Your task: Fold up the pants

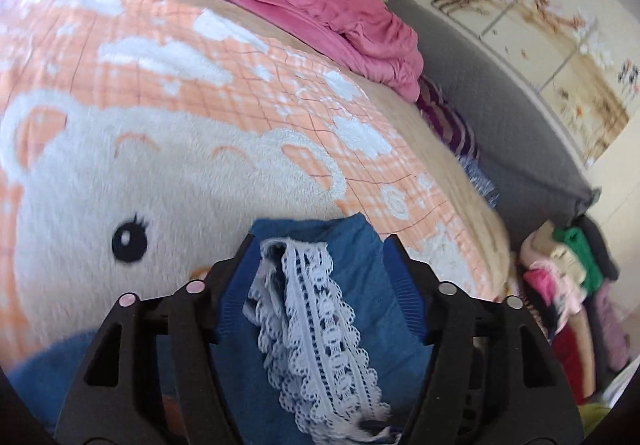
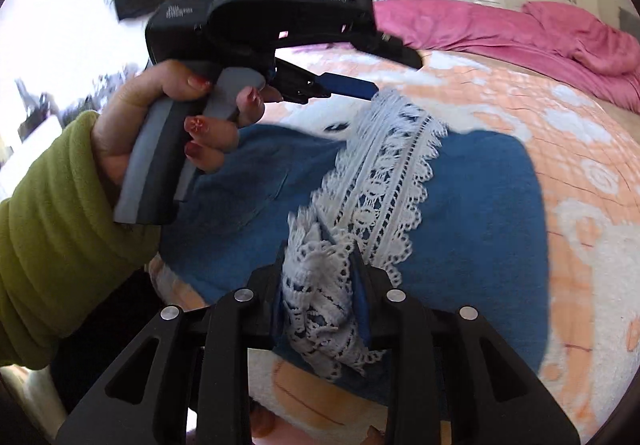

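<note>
Right now I see the blue pants (image 2: 480, 205) lying bunched on the peach bear-print blanket (image 1: 168, 93), white lace trim (image 2: 384, 185) running across them. Right gripper (image 2: 320, 277) is clamped narrow on a wad of lace and blue cloth. Left gripper (image 1: 320, 265) sits half-open, fabric and lace lying between its fingers; I cannot tell if it grips. Only the right view shows the left hand (image 2: 168, 125) squeezing its handle; only the left view shows the clothes pile (image 1: 568, 285) beside the bed.
</note>
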